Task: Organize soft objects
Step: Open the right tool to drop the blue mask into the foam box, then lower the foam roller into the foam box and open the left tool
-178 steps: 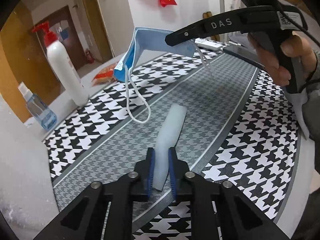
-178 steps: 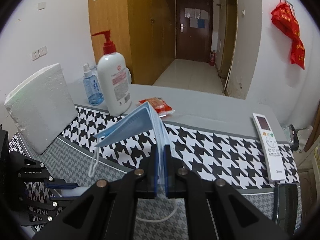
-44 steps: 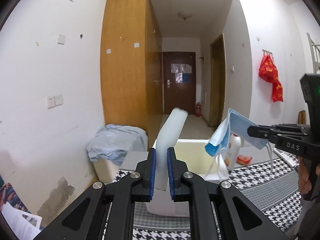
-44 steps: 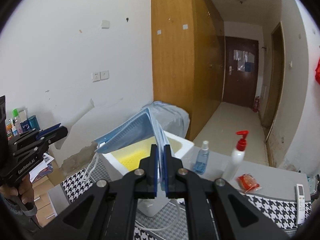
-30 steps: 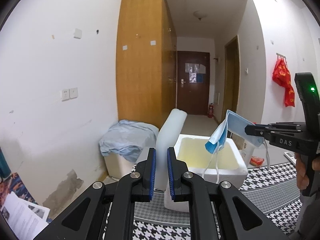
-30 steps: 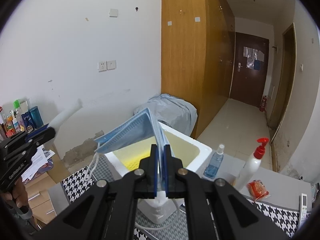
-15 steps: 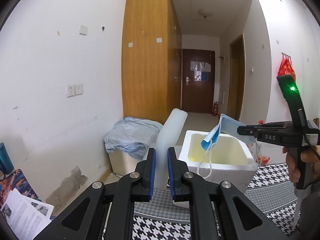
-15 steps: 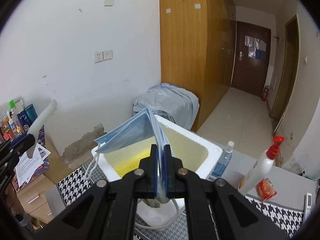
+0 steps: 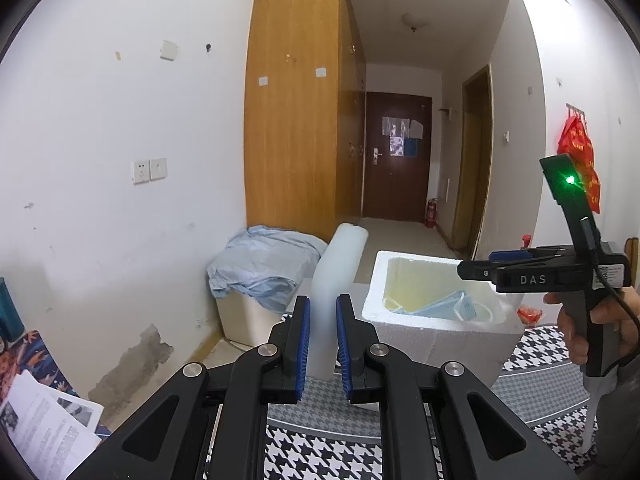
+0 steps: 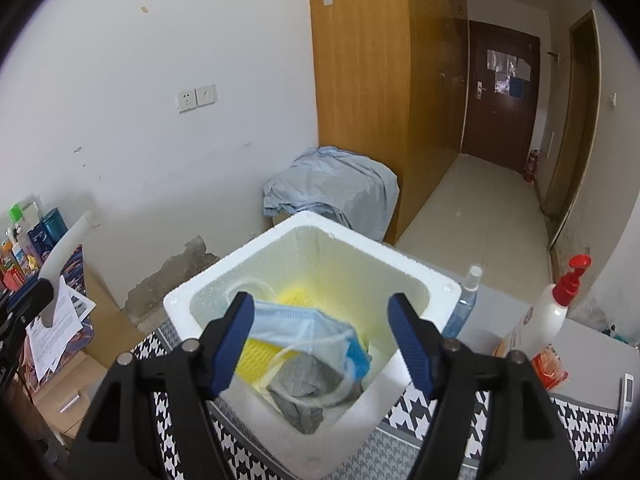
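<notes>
Over foam box (image 10: 400, 264), right tool (image 10: 320, 334) spread (mask (image 10: 296, 326) inside)

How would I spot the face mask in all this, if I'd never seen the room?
Find the white foam box standing on the houndstooth cloth. Look inside: the face mask lies on top of a yellow sponge and a grey cloth. It is the only pale blue, pleated piece, with white ear loops.

Table with a houndstooth cloth

On the table (image 10: 592, 344), a cloth (image 10: 576, 432) carries a foam box (image 10: 404, 264); right of it stand a spray bottle (image 10: 464, 308), pump bottle (image 10: 544, 316), red packet (image 10: 554, 372) and remote (image 10: 629, 392).
</notes>
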